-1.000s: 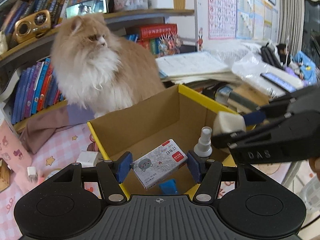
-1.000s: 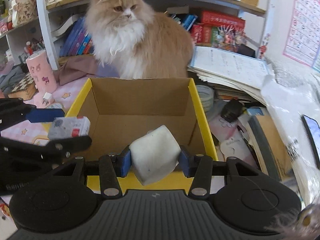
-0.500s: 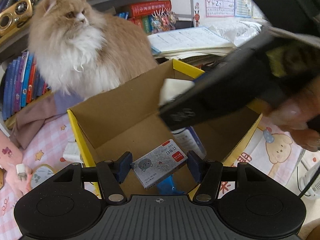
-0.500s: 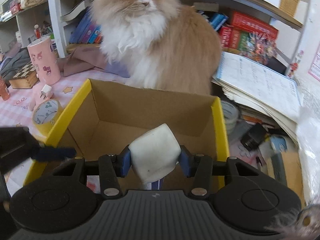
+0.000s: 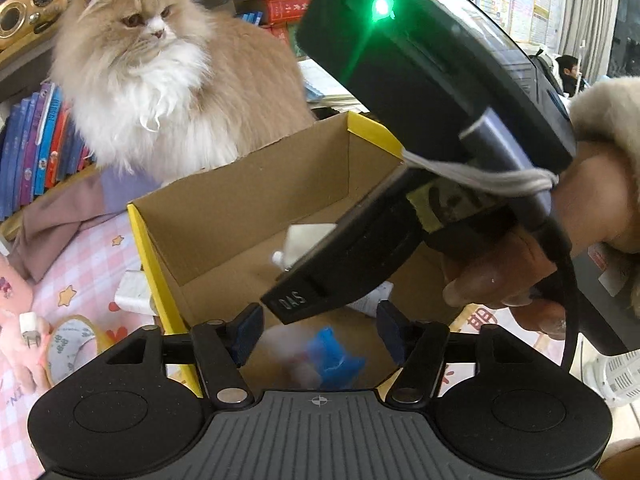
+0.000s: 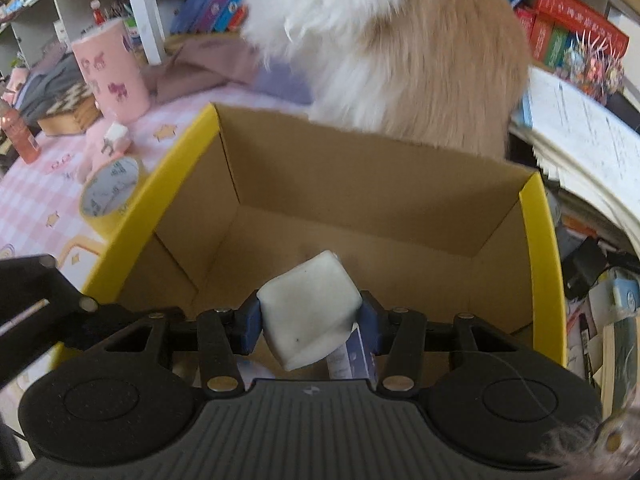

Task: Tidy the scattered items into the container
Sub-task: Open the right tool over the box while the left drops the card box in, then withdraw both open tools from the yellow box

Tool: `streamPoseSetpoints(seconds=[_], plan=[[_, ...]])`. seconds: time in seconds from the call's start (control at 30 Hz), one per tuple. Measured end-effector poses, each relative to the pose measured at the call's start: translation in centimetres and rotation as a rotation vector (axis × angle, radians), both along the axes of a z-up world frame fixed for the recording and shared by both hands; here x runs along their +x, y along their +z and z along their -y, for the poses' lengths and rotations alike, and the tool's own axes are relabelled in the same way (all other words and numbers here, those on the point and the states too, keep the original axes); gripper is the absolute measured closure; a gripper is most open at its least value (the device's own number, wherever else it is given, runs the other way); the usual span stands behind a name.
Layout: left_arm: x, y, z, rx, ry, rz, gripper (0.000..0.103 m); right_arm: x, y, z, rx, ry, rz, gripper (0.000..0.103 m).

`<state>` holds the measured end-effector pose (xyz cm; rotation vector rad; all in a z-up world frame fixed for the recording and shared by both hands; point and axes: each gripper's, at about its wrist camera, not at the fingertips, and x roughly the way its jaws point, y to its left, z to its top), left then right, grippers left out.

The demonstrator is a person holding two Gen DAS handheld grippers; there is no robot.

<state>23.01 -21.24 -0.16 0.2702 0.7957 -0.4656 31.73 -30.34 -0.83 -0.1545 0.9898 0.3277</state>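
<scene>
A cardboard box with yellow rims [image 5: 138,220] [image 6: 540,248] stands on the table. My left gripper [image 5: 318,330] is open and empty above the box's near end; a blurred pale shape and a blue item [image 5: 332,356] lie below it inside. My right gripper [image 6: 310,322] is shut on a white cube-shaped eraser [image 6: 308,308] and holds it low inside the box; its body [image 5: 400,120] crosses the left wrist view with the eraser [image 5: 308,240] at its tip. A white and blue bottle [image 6: 356,354] lies under the eraser.
A fluffy orange and white cat [image 5: 160,72] [image 6: 400,40] sits right behind the box. A tape roll [image 5: 66,344] [image 6: 112,188], a white charger [image 5: 134,292] and a pink cup [image 6: 112,68] are left of the box. Papers and books [image 6: 580,128] are to the right.
My left gripper opened and let go of the small staple box, which fell into the cardboard box. My right gripper moved forward and down into the box with the eraser.
</scene>
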Motion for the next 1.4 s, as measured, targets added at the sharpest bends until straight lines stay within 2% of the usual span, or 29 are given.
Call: streamPoseSetpoints(seconds=[0.03, 0.2, 0.33, 0.47, 0.8, 1.1, 1.4], plan=[[0.0, 0.0, 0.0, 0.007, 0.010, 0.007, 0.027, 0.0, -0.1, 0.1, -0.001, -0.004, -0.004, 0.054], [-0.3, 0.2, -0.3, 0.006, 0.029, 0.019, 0.022, -0.4, 0.0, 0.4, 0.005, -0.020, 0.008, 0.047], [-0.9, 0.7, -0.2, 0.007, 0.034, 0.038, 0.017, -1.1, 1.2, 0.7, 0.019, -0.024, 0.046, 0.037], [-2.0, 1.7, -0.4, 0.001, 0.044, 0.083, 0.012, -2.3, 2.4, 1.1, 0.036, -0.026, 0.080, 0.033], [-5.7, 4.3, -3.2, -0.069, 0.096, 0.155, 0.007, -7.6, 5.3, 2.5, 0.042, -0.068, 0.210, 0.030], [-9.0, 4.7, -5.9, -0.122, 0.135, 0.150, 0.007, -12.9, 6.2, 2.6, 0.047, -0.131, 0.262, 0.030], [-11.3, 3.8, -7.6, -0.137, 0.113, 0.124, 0.007, -18.4, 5.2, 1.6, 0.020, -0.238, 0.285, 0.030]])
